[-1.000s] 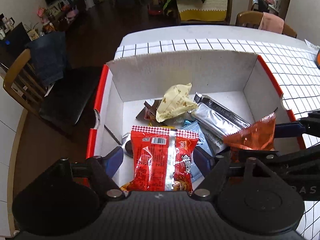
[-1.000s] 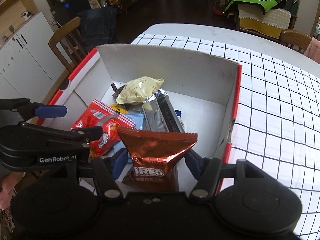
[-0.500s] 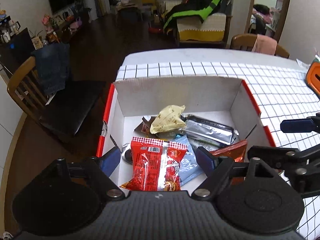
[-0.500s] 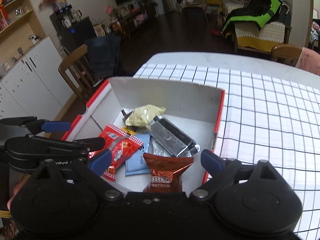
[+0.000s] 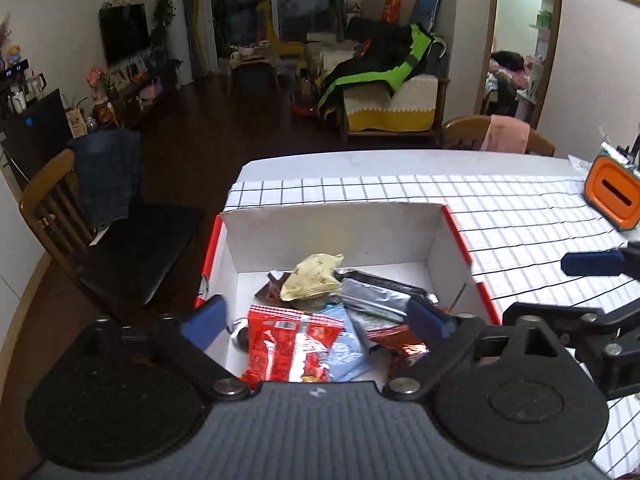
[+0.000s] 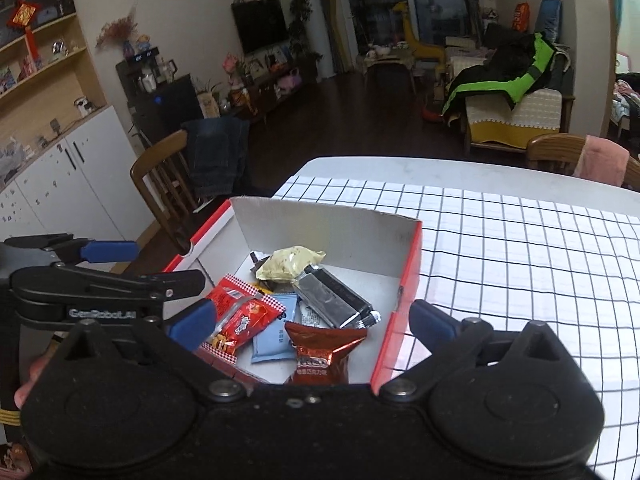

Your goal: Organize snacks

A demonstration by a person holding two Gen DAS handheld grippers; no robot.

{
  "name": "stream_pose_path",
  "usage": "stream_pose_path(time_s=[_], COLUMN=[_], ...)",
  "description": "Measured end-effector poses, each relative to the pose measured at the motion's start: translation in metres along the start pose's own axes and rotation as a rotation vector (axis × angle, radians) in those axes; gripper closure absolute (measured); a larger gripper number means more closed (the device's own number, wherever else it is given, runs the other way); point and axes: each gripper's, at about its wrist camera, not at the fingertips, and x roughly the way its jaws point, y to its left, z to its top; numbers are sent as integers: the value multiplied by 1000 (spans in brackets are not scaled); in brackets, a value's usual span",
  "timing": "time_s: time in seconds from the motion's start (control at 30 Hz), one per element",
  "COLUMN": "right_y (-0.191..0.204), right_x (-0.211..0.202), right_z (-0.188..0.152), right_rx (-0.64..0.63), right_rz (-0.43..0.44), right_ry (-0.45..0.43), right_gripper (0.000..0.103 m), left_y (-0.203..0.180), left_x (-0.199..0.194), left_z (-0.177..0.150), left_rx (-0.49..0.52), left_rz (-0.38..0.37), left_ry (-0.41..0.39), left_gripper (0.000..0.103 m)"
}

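Observation:
A red-and-white cardboard box [image 5: 332, 232] [image 6: 320, 224] holds several snack packets. My left gripper [image 5: 316, 320] hovers above its near left part, jaws opening. The red packet [image 5: 292, 348] lies loose in the box below the blue pads, touching neither. My right gripper [image 6: 312, 322] hangs over the near right part, jaws opening too. The brown Oreo packet [image 6: 326, 356] rests in the box beneath it, free of the pads. A cream packet [image 6: 290, 264], a silver packet [image 6: 332, 300] and a light blue packet [image 6: 276, 338] lie further in.
The box sits at the left edge of a table with a checked cloth [image 6: 520, 260]. An orange object [image 5: 612, 196] stands at the far right. A wooden chair [image 6: 168, 184] draped with jeans is beyond the table's left side. A hand [image 6: 28, 376] holds the left gripper.
Both grippers opened wide and let go: the red packet and the Oreo packet now lie in the box. Both grippers rose and drew back, so the box looks smaller.

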Motion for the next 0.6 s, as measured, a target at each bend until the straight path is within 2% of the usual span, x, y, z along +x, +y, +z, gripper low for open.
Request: stream_pose_path(time_s=[0.23, 0.6], right_y=[-6, -6], right_x=[-22, -32], right_z=[-16, -25], right_rx=[60, 103], right_rz=[-2, -34], right_ry=[-75, -114], right_gripper=[0, 0], left_y=[-2, -12], left_x=[-8, -19], left_z=[-6, -17], left_rx=[-55, -80], left_rz=[-15, -31], left_ry=[10, 28], left_gripper=[0, 0])
